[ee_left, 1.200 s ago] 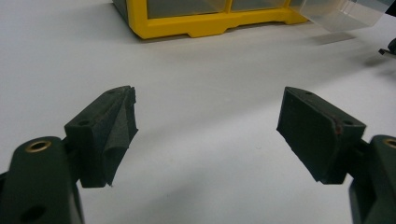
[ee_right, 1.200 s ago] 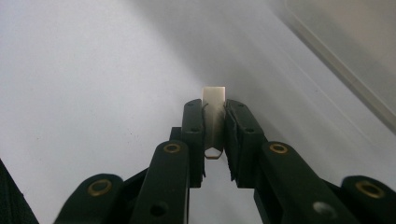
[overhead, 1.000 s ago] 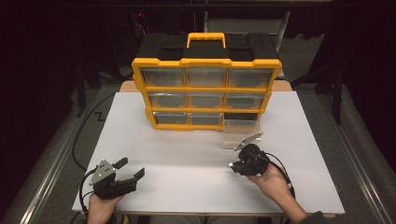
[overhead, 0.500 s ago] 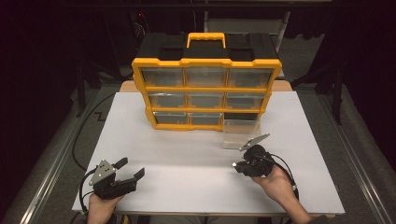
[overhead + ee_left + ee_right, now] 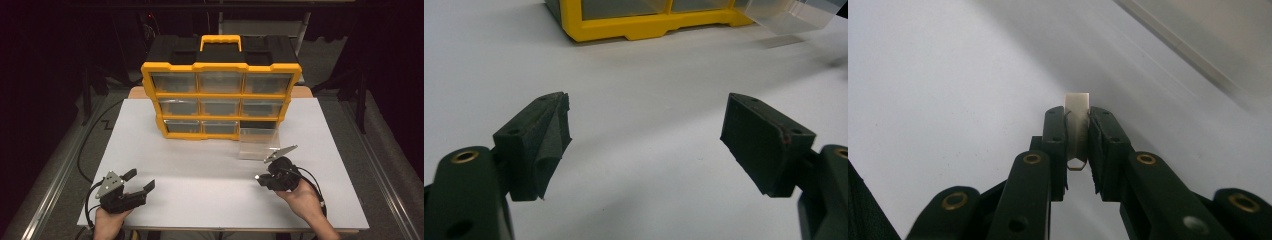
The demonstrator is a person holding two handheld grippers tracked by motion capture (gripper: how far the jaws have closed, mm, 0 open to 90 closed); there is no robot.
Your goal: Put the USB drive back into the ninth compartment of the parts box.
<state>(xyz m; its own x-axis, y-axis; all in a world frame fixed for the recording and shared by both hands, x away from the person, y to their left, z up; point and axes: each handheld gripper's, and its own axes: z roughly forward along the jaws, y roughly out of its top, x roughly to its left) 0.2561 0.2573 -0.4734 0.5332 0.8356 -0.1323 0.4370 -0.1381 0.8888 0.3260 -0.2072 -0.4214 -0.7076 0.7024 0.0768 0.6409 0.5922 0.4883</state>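
1. Looking down from the high view, we see the right gripper (image 5: 261, 178) low over the white table (image 5: 200, 165), on the right side near the front edge, with a small pale thing showing at its tip.
2. In the right gripper view that thing is a small flat strip (image 5: 1077, 111), whitish and matte, square-cut at its far end, with a little brass-coloured hook or loop at its near end between the jaws.
3. We have the right jaws clenched on it, pads pressing its two flat faces.
4. Its long axis runs along the jaws, with the square end poking out past the fingertips; in the high view, that end points toward the left side of the table.
5. Our left gripper (image 5: 142, 181) sits near the front-left corner, jaws wide apart and empty.
6. Behind stands the yellow drawer organizer (image 5: 221, 97), and one clear drawer (image 5: 258, 143) sits out on the table just in front of its right side.
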